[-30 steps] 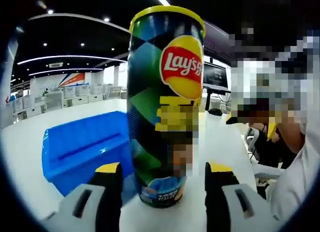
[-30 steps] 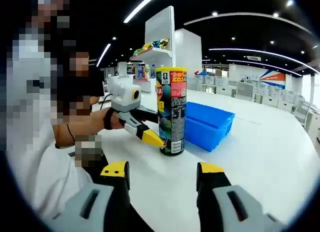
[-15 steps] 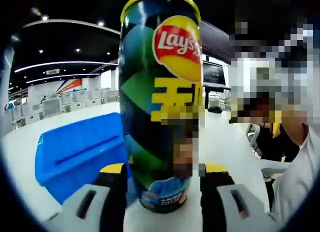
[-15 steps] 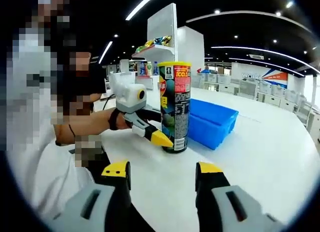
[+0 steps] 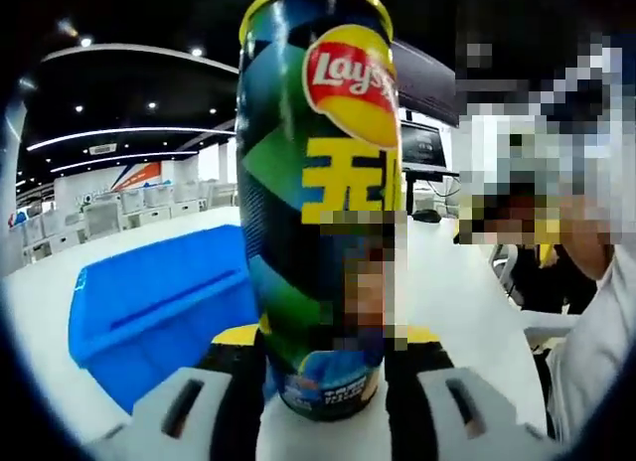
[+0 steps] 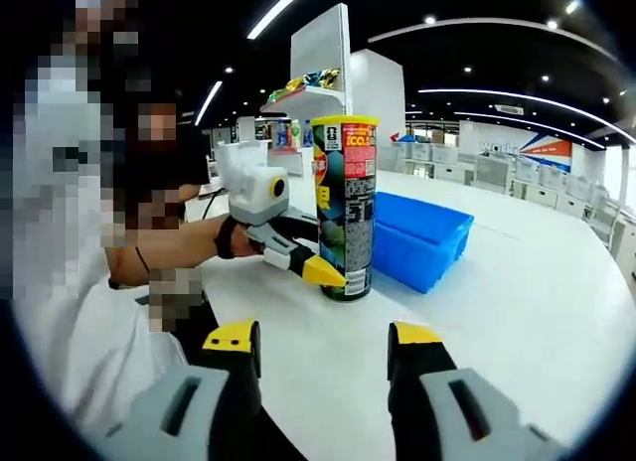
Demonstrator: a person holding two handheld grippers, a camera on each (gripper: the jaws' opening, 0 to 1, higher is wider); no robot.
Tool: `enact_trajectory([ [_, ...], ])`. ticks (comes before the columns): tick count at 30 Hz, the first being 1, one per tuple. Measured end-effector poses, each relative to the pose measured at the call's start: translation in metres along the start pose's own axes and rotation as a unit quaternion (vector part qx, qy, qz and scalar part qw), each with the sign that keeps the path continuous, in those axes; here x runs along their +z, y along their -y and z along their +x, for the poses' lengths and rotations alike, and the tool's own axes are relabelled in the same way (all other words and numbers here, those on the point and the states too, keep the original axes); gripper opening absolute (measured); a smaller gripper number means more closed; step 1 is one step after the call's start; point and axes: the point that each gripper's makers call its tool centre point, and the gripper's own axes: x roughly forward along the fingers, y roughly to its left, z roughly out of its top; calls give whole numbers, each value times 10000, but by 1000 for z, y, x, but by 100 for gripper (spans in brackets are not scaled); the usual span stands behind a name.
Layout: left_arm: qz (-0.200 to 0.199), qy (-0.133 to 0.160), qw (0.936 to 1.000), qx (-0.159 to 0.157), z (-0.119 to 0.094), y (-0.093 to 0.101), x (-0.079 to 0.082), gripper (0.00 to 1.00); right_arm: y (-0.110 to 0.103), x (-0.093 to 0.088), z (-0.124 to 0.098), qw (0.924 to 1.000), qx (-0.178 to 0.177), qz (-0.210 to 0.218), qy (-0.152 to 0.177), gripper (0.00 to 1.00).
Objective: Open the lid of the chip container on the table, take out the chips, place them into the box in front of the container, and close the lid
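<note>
A tall Lay's chip container [image 5: 318, 183] with a yellow lid stands upright on the white table [image 5: 447, 282]. My left gripper [image 5: 323, 367] has its jaws against both sides of the container's base, shut on it. In the right gripper view the same container [image 6: 346, 208] stands mid-table, and the left gripper [image 6: 328, 274] holds it low down from the left. A blue box [image 6: 422, 237] lies just behind and right of it, and it appears as the blue box [image 5: 149, 302] to the left in the left gripper view. My right gripper [image 6: 323, 352] hangs open near the table, well short of the container, with nothing between its fingers.
A person's arm [image 6: 169, 247] reaches in from the left holding the left gripper. A white shelf unit [image 6: 318, 78] with goods stands behind the container. A monitor [image 5: 427, 148] sits at the far table end. Bare white table [image 6: 517, 312] stretches to the right.
My left gripper has moved in on the container and its jaws have closed from a wide gap onto the base. The right gripper has stayed open and hardly shifted.
</note>
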Motion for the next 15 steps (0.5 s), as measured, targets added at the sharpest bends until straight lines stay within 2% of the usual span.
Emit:
enact_trajectory([
  [15, 24, 34, 10000, -45, 0, -1, 0, 47, 3, 3, 3, 10000, -35, -3, 86, 52],
])
